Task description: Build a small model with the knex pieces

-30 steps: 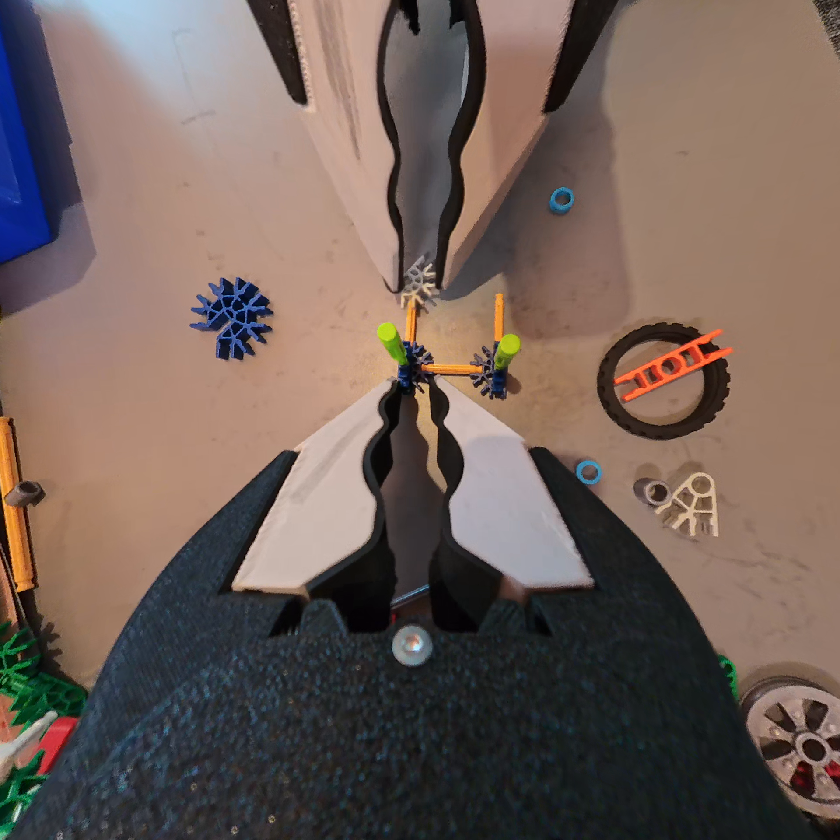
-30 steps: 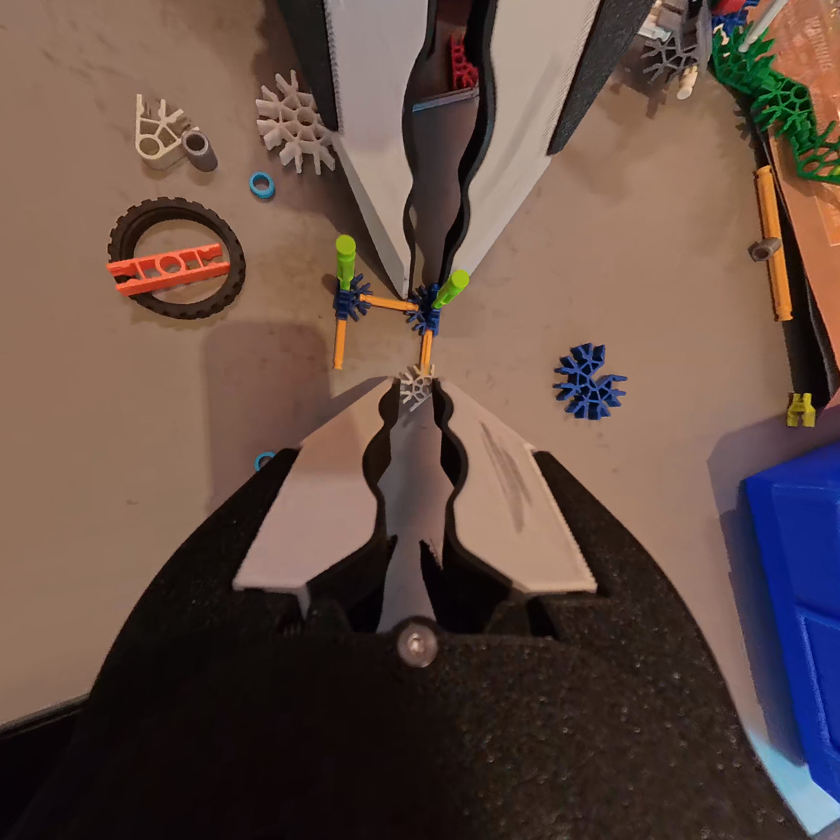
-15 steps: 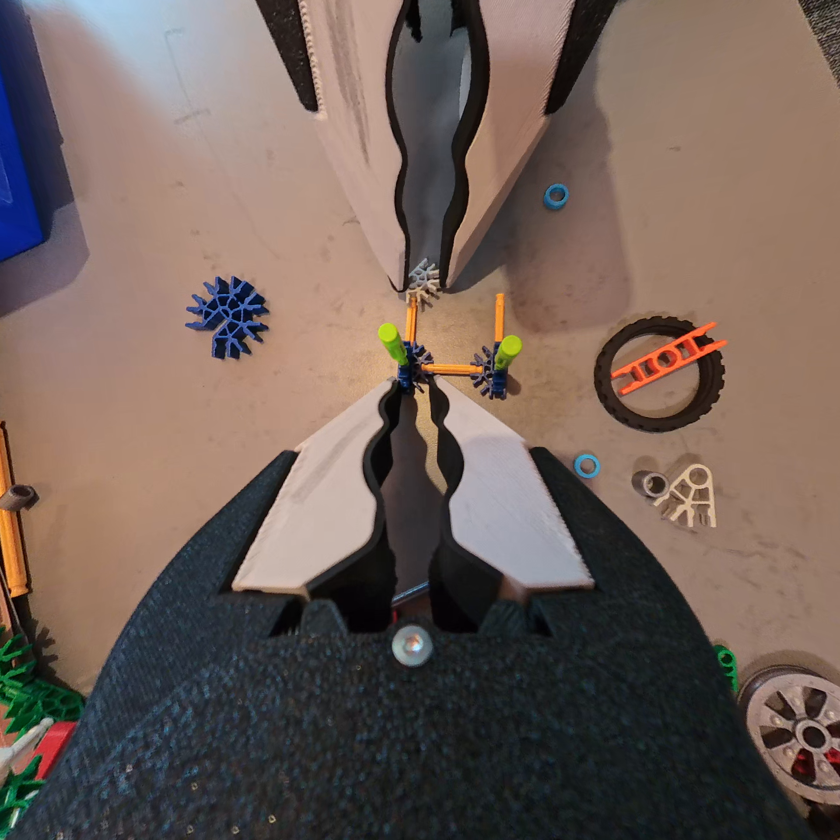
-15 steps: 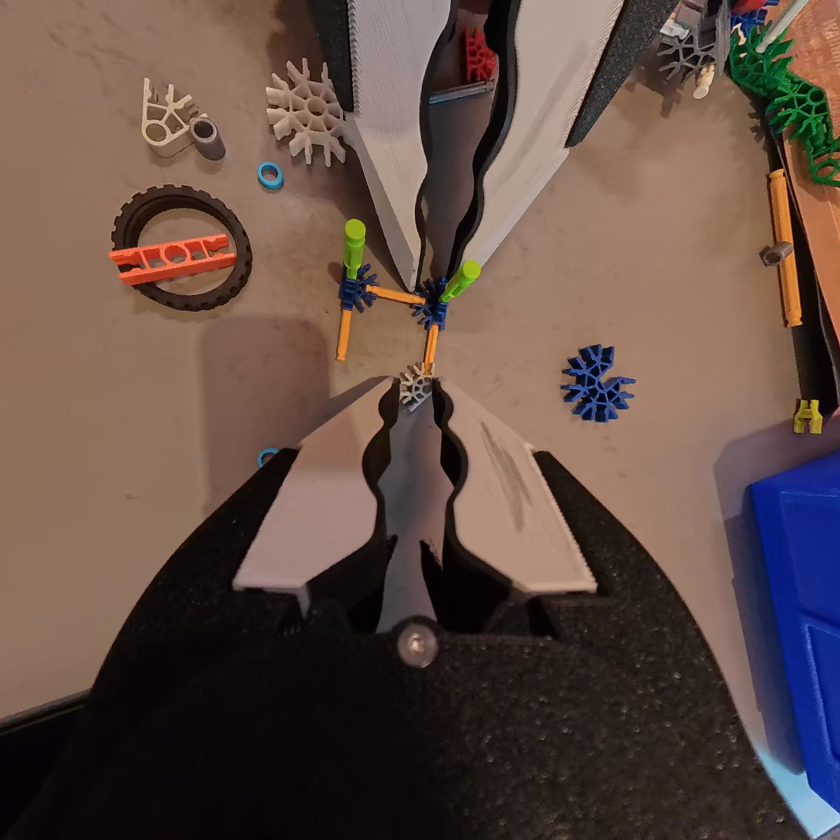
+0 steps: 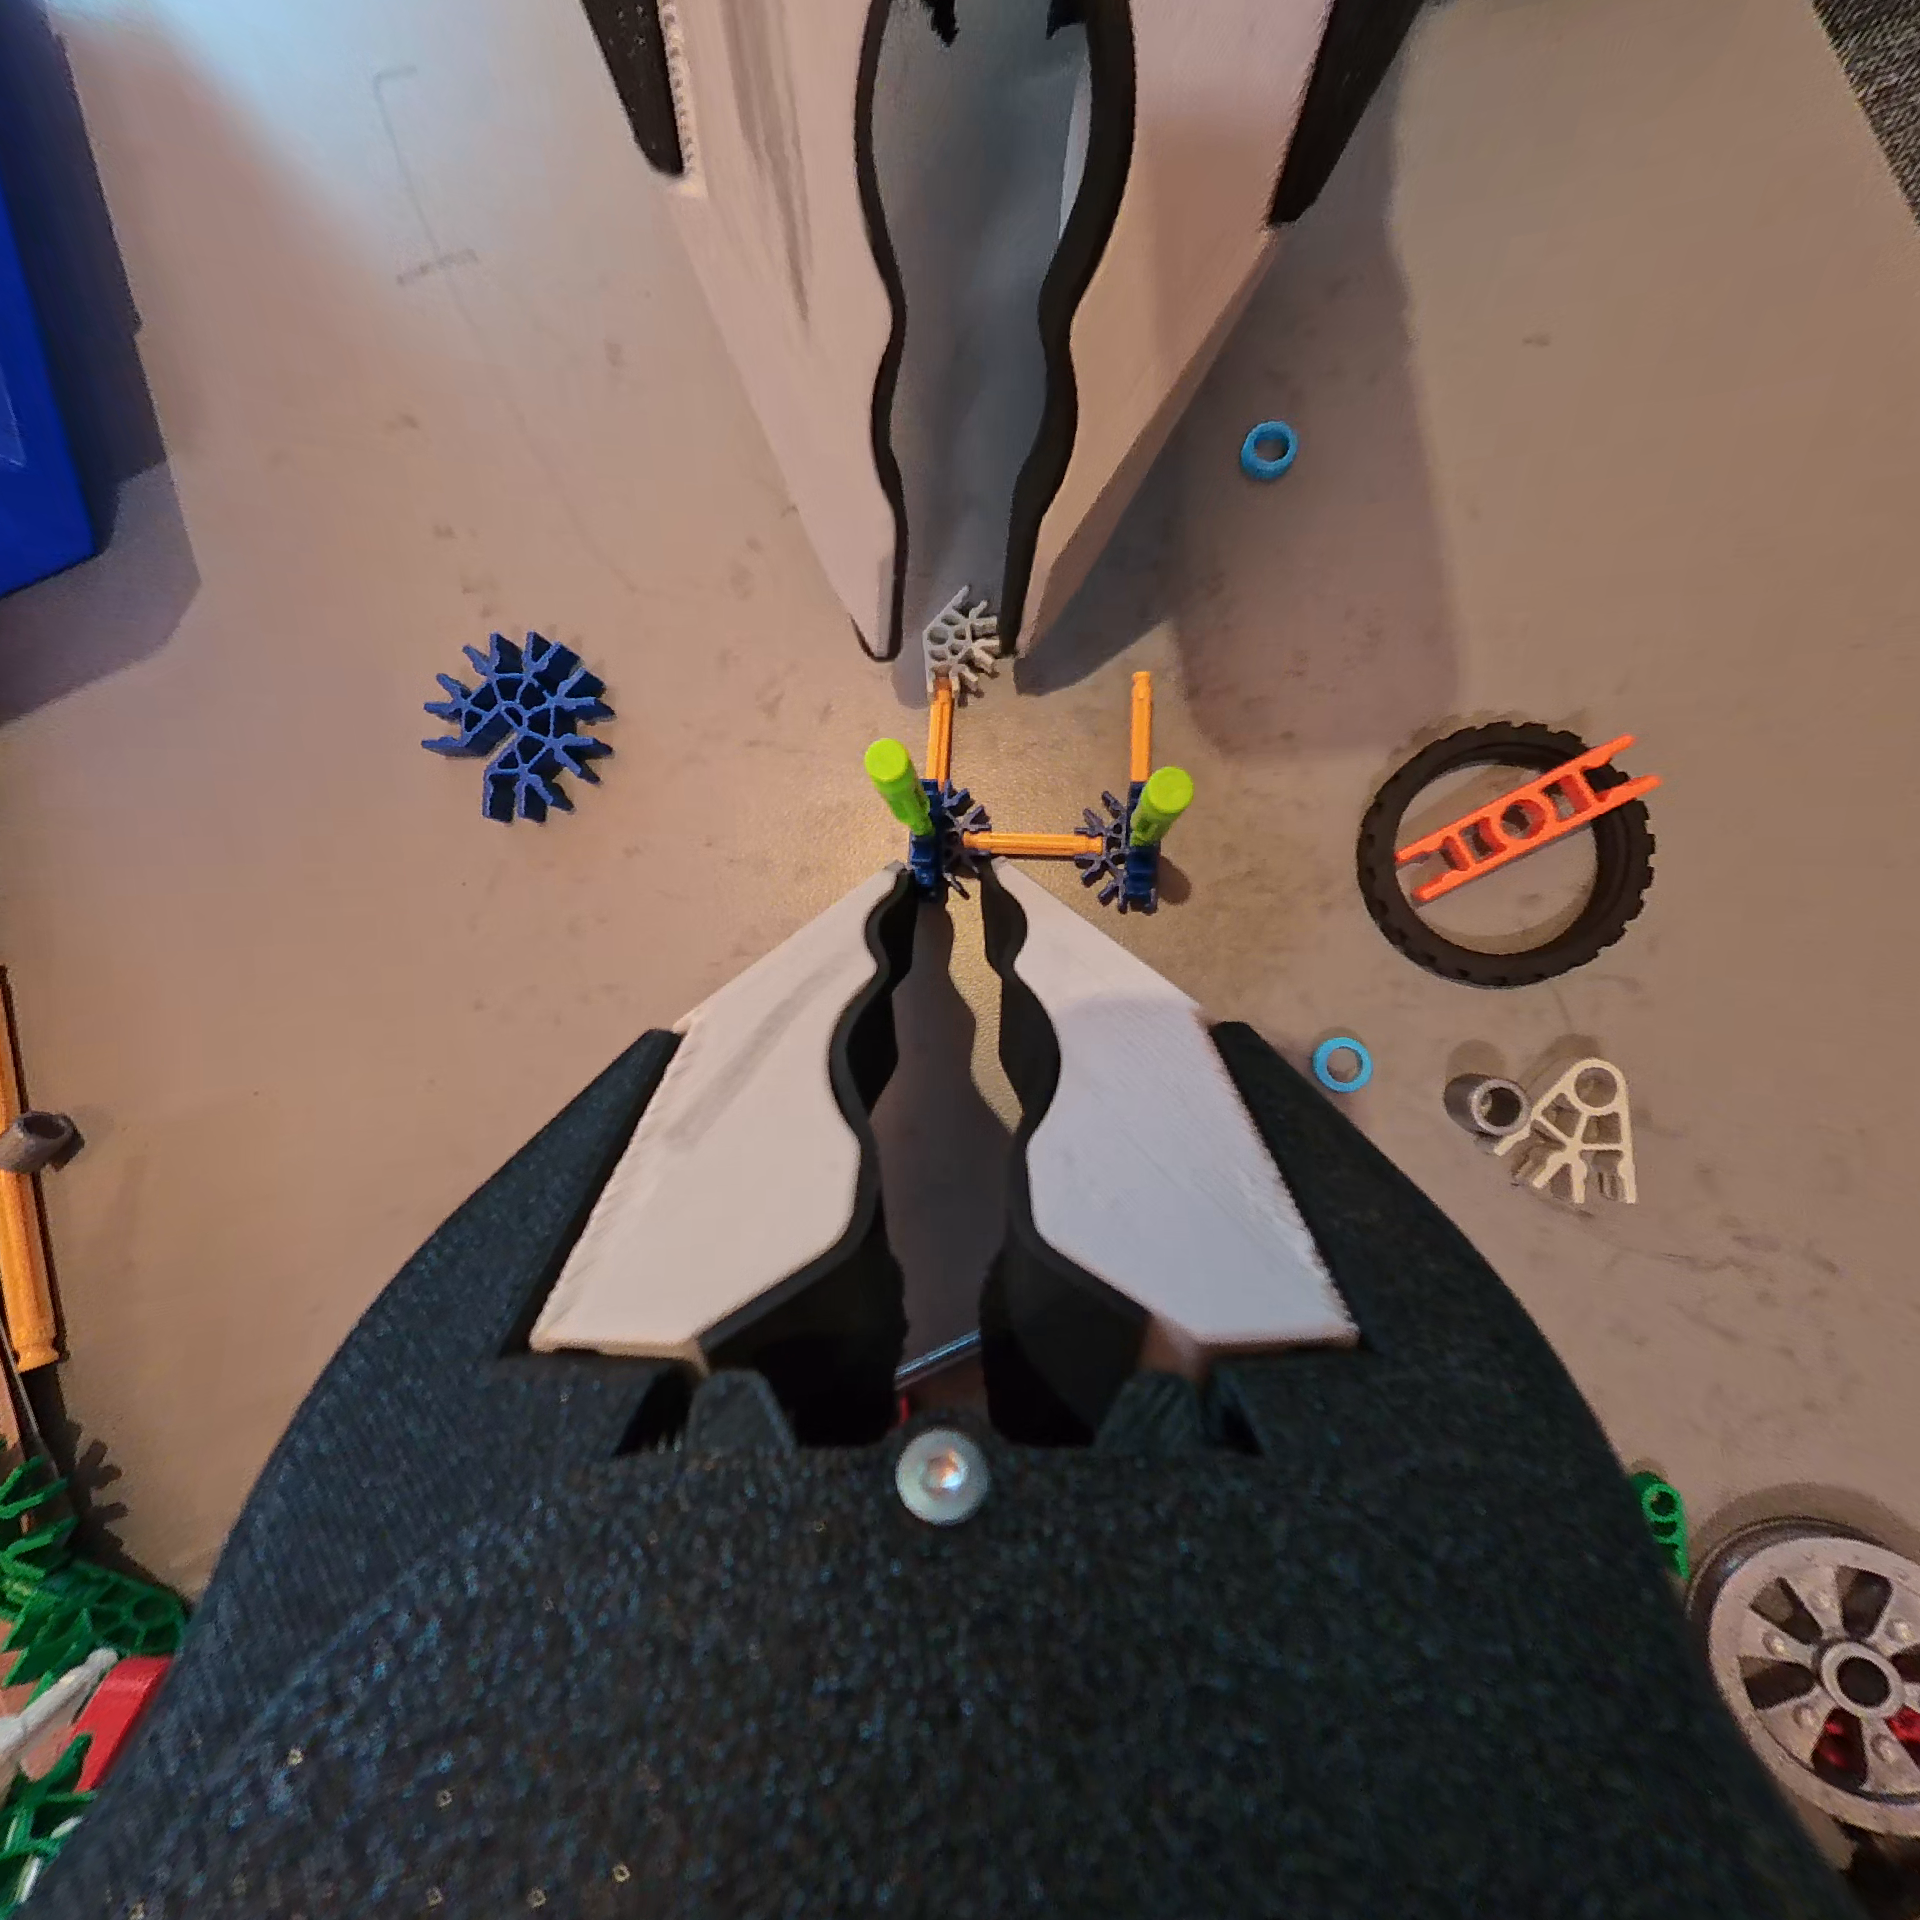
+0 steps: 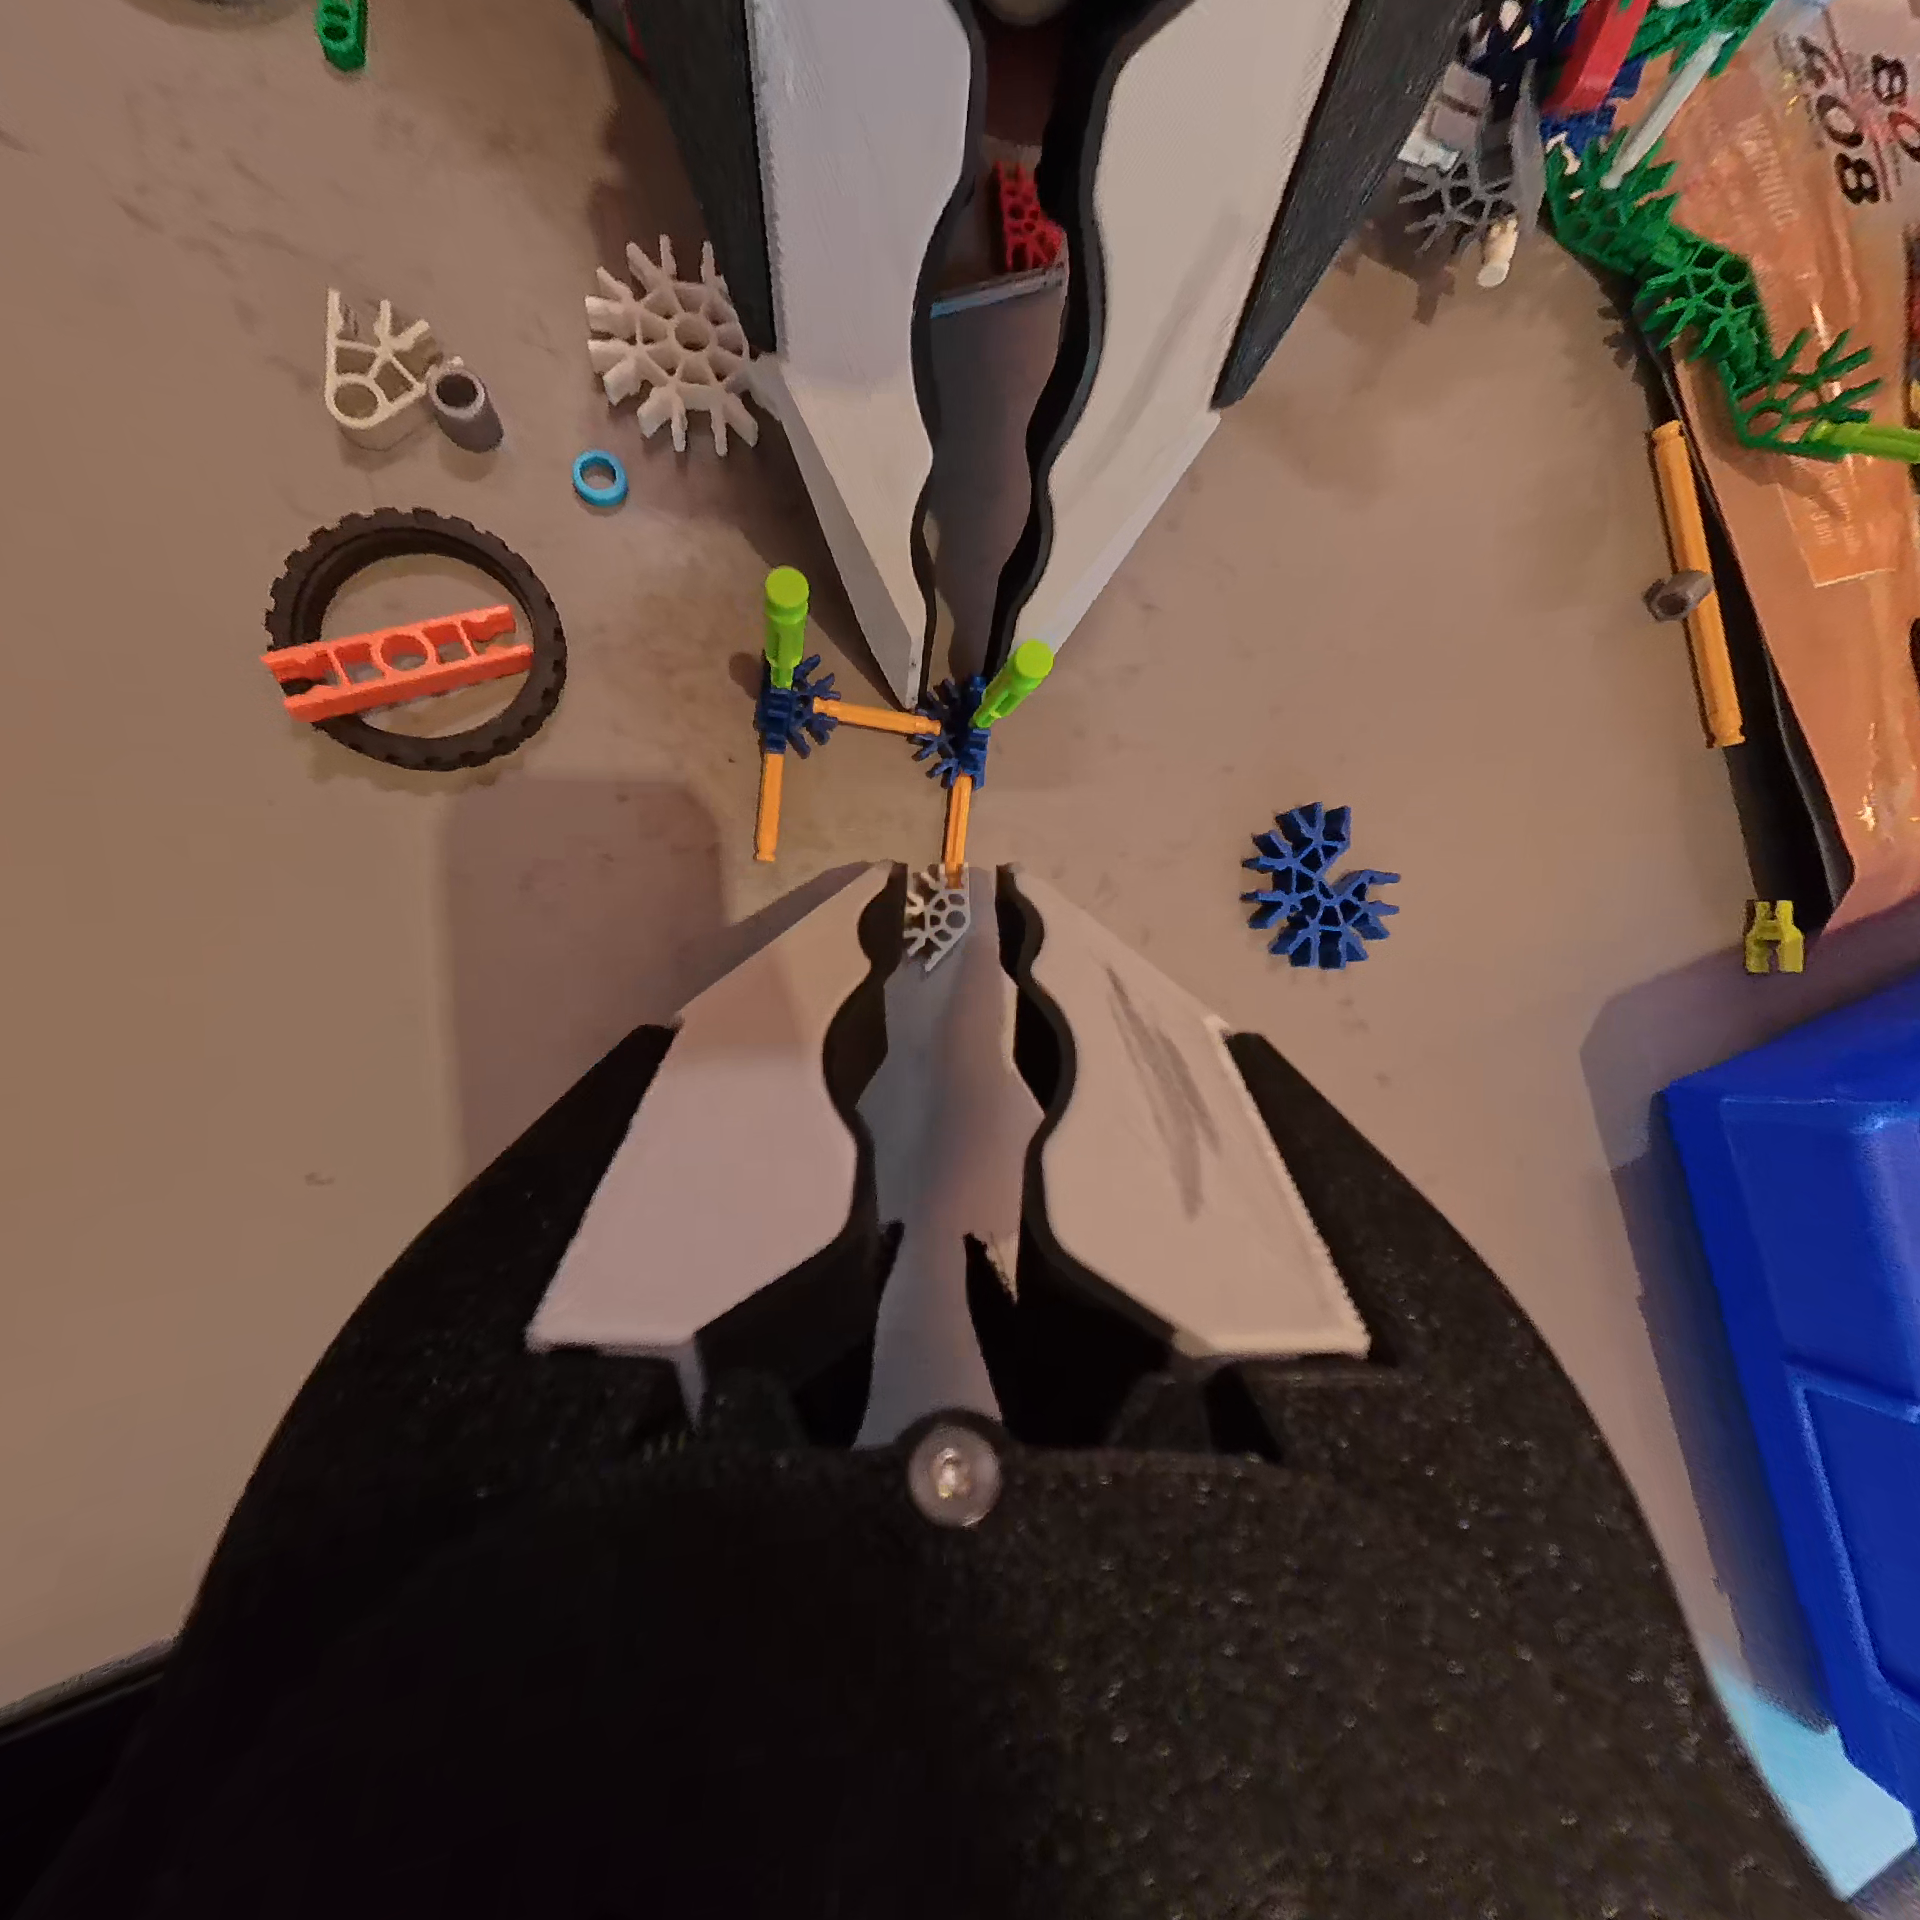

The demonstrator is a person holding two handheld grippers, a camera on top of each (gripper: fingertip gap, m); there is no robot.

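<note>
A small rod assembly (image 5: 1029, 842) lies on the tan table: two blue connectors joined by an orange rod, each with an upright green rod and an orange rod pointing away. My left gripper (image 5: 942, 883) is shut on the left blue connector (image 5: 932, 857). A grey connector (image 6: 935, 914) sits on the end of the orange rod (image 6: 956, 821) that leaves this blue connector. My right gripper (image 6: 940, 883) faces the left one, its jaws slightly apart around the grey connector, with narrow gaps at both sides. The grey connector also shows in the left wrist view (image 5: 958, 652).
A loose blue connector (image 5: 516, 724) lies to the left. A black tyre (image 5: 1397, 914) with an orange piece (image 5: 1517, 831) in it, two blue rings (image 5: 1268, 452), a tan bracket (image 5: 1569, 1143) and a wheel (image 5: 1829, 1683) lie right. A blue bin (image 6: 1818, 1351) and green parts (image 6: 1704, 301) border the right view. Some 4 cm of space lies between my two pairs of fingers.
The right gripper's jaws have spread a little, so gaps now show beside the grey connector. The left gripper and the assembly have stayed in place.
</note>
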